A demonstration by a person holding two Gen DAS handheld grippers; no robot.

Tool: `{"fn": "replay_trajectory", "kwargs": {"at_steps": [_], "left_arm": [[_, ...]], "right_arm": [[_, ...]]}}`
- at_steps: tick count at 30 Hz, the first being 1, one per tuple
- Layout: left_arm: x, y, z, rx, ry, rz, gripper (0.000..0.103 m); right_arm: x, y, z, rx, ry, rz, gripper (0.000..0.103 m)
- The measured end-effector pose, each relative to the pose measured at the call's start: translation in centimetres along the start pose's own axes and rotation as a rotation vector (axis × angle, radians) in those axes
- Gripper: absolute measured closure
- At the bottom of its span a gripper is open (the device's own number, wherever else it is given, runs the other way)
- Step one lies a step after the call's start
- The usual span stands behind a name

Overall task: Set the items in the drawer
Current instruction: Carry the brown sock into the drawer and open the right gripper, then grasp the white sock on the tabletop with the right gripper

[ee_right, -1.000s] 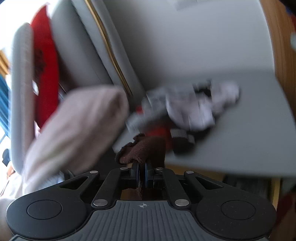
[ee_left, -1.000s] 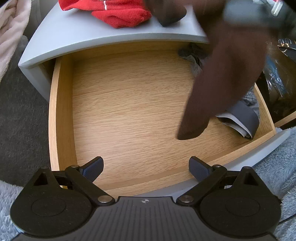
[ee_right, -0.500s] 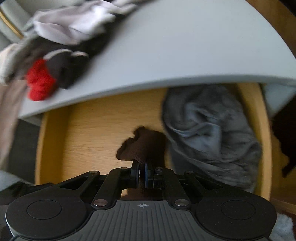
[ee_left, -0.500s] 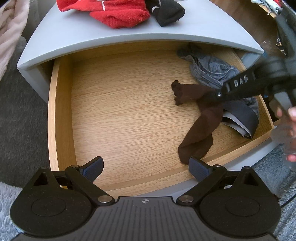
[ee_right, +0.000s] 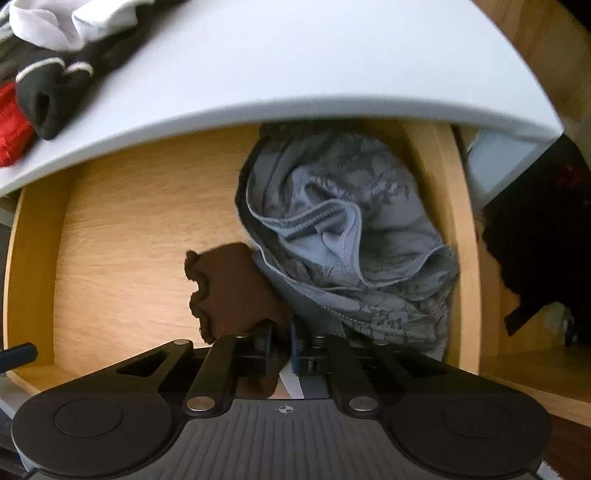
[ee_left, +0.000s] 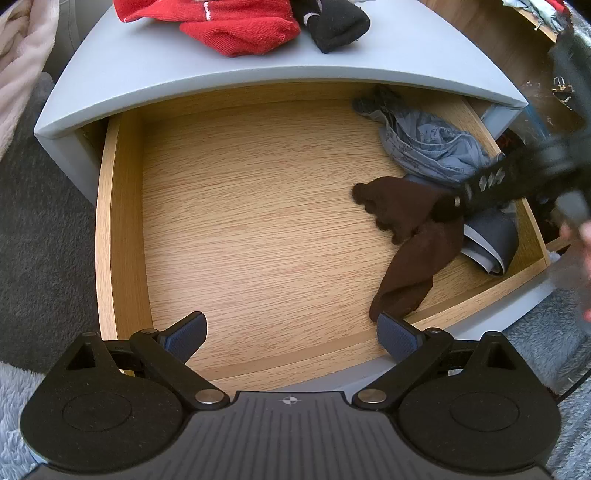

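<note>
Oak-grained wood lines the open drawer (ee_left: pixel 258 236), pulled out from under the pale grey curved top of a bedside cabinet (ee_left: pixel 369 48) that stands on dark grey carpet (ee_left: pixel 40 229). On the drawer floor toward its right side lies a dark brown sock (ee_left: pixel 410 236), bent in the middle, its scalloped cuff pointing left and its other end reaching toward the near right corner. It touches a crumpled blue-grey patterned garment (ee_left: pixel 432 151) heaped against the right wall, with a folded dark grey piece (ee_left: pixel 491 240) just beside it.

The right gripper (ee_right: pixel 280 343) sits low over the sock, its jaws having just been opening; a narrow gap now shows between the blue pads, and brown fabric still sits between them, though whether the pads still press on it is hard to tell. White lettering runs along that gripper's arm in the left wrist view, too blurred to read. A hand behind it at the right edge is smeared and cut off.

The left gripper (ee_left: pixel 291 332) hovers above the near drawer edge, spread wide with nothing between its pads.

On the cabinet top rest red socks (ee_left: pixel 236 26) and a black sock (ee_left: pixel 336 26) with a pale band; a white cloth (ee_right: pixel 70 22) is cropped at the far left corner. Pale fluffy fabric (ee_left: pixel 546 343) fills the near corners.
</note>
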State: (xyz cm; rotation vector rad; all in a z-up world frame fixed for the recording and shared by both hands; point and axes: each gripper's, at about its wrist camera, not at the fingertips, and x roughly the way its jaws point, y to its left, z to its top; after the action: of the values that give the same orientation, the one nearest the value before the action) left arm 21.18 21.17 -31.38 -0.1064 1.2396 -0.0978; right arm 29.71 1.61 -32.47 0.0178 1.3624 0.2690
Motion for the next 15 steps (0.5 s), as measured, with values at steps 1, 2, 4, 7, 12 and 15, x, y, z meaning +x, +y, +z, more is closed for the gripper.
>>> {"fn": "replay_trajectory", "kwargs": {"at_steps": [1, 2, 4, 7, 12, 15], "left_arm": [[0.0, 0.0, 0.0, -0.002, 0.001, -0.001, 0.003], [0.1, 0.0, 0.0, -0.004, 0.002, -0.003, 0.003], [0.2, 0.1, 0.0, -0.007, 0.004, -0.004, 0.003], [0.3, 0.0, 0.0, -0.006, 0.004, -0.001, 0.003], [0.2, 0.1, -0.1, -0.002, 0.001, 0.000, 0.003], [0.1, 0.0, -0.1, 0.000, 0.000, 0.000, 0.003]], "right_arm": [[-1.3, 0.4, 0.1, -0.007, -0.036, 0.014, 0.059], [-2.5, 0.7, 0.1, -0.018, -0.081, 0.046, 0.051], [-5.6, 1.6, -0.3, -0.053, -0.190, 0.120, 0.041], [-8.9, 2.3, -0.8, -0.092, -0.338, 0.240, 0.038], [-11.2, 2.2, 0.1, -0.108, -0.491, 0.278, 0.039], [-11.5, 2.0, 1.5, -0.100, -0.586, 0.310, 0.041]]}}
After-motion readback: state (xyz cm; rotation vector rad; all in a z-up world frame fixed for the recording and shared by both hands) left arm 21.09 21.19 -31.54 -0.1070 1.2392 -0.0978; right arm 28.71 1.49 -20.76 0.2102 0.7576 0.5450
